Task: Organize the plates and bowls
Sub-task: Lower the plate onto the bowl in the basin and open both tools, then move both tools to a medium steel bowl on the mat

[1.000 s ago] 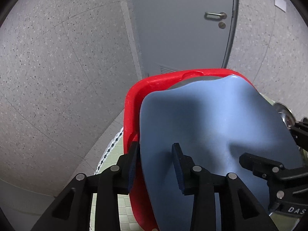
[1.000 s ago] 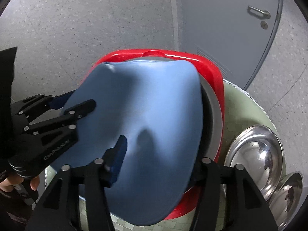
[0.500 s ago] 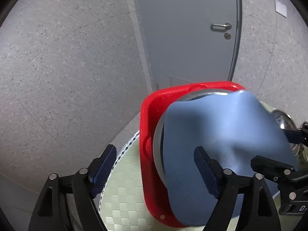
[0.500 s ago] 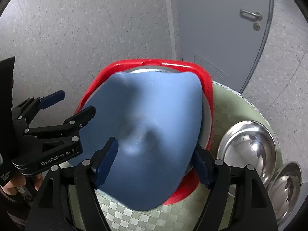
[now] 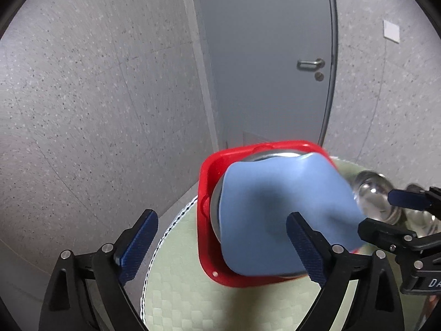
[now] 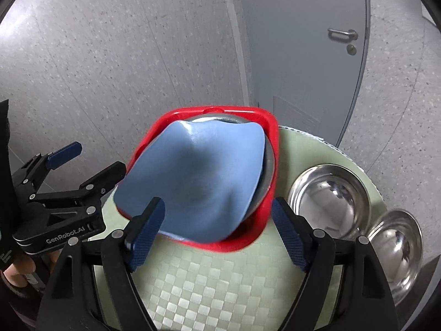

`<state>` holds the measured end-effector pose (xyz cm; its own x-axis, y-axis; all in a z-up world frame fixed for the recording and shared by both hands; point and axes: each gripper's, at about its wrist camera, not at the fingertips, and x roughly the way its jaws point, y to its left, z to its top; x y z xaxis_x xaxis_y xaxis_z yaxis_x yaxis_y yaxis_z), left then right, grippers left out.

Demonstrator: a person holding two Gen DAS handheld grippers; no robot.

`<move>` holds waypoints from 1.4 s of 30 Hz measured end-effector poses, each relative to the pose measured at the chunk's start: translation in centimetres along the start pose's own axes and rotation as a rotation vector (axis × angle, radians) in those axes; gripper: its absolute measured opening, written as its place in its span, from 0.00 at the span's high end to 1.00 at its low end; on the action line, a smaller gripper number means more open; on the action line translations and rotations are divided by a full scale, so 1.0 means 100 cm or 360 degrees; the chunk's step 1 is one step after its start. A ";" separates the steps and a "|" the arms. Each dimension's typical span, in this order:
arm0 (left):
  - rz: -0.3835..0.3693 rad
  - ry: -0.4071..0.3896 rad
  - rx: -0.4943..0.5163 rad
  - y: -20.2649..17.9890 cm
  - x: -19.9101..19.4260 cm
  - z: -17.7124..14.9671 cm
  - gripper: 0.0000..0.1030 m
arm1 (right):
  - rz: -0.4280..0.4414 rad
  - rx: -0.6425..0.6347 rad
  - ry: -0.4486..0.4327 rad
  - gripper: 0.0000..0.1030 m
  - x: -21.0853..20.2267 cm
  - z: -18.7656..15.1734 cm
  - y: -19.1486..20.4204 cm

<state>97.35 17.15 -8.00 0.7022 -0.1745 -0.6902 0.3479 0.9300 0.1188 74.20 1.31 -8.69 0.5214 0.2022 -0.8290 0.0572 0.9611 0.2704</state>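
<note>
Left wrist camera riding on left gripper [image 5: 222, 244], looking down and forward along jaws from left side, close above worktop [image 5: 179, 298]. Right wrist camera riding on right gripper [image 6: 217, 231], looking down more steeply from right. Both views sharing red tray [image 5: 205, 182], blue plate [image 5: 275, 209], steel bowl [image 6: 329, 193], grey door [image 5: 264, 63]. Each view catching other gripper at frame edge.

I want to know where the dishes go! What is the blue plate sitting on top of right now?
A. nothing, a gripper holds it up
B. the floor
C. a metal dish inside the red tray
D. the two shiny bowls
C: the blue plate lies on a metal dish whose rim peeks out inside the red tray, and both grippers stand open, clear of it.
</note>
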 end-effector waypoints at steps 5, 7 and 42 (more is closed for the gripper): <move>0.0002 -0.0063 -0.0041 -0.009 -0.049 -0.019 0.08 | 0.0008 0.0006 -0.0067 0.21 -0.030 -0.009 -0.011; 0.0006 -0.0080 -0.0054 -0.012 -0.068 -0.028 0.08 | 0.0008 0.0011 -0.0101 0.21 -0.044 -0.013 -0.016; -0.0195 -0.0011 -0.0146 -0.136 -0.141 -0.030 0.03 | 0.0025 0.0126 -0.0259 0.18 -0.138 -0.042 -0.171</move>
<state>80.86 7.96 -2.08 0.6623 -0.2903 -0.6907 0.3731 0.9272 -0.0320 62.41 -17.08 -3.91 0.6534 0.1775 -0.7360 0.1117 0.9389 0.3256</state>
